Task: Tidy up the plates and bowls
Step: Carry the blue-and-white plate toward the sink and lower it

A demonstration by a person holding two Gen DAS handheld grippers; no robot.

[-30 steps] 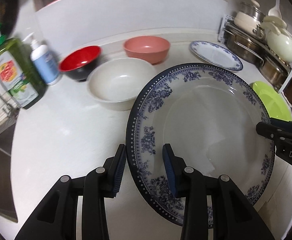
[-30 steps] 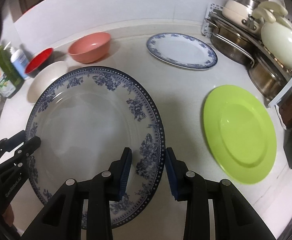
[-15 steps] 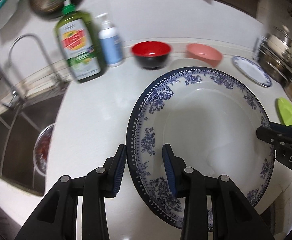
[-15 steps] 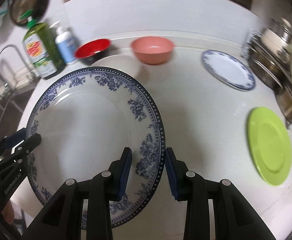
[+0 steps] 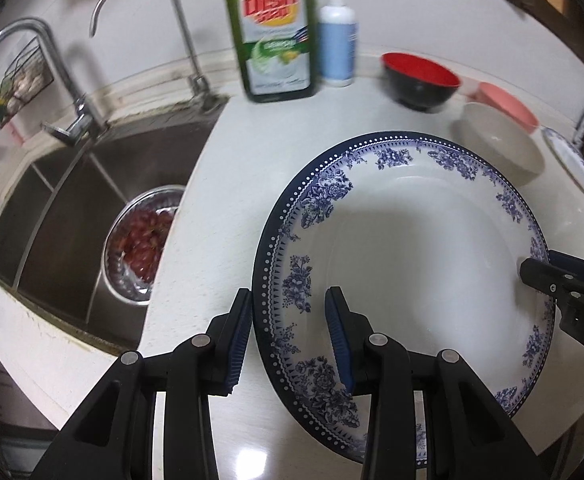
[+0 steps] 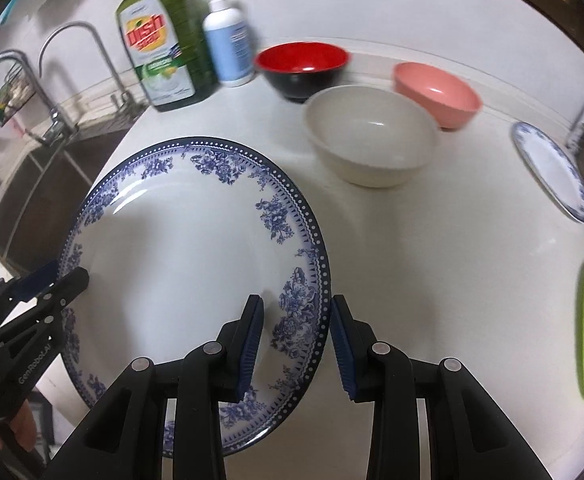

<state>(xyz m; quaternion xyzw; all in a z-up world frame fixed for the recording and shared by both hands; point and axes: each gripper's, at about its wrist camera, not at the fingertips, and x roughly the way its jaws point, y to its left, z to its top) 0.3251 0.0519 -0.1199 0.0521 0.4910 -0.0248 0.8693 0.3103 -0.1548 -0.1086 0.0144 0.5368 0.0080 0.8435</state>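
Above the counter (image 6: 431, 240), hand-held grippers (angled down) grip plate (image 6: 180, 248).

- Left gripper (image 5: 288, 336): angled steeply downward; jaws clamped across a rim, one pad on each face.
- Right gripper (image 6: 296, 344): angled steeply downward; jaws likewise clamped at the opposite side.

glossy glazed ceramic plate (image 5: 411, 240), smooth shiny white counter (image 5: 228, 184), brushed steel sink (image 5: 64, 208), matte black plastic gripper (image 5: 288, 332)
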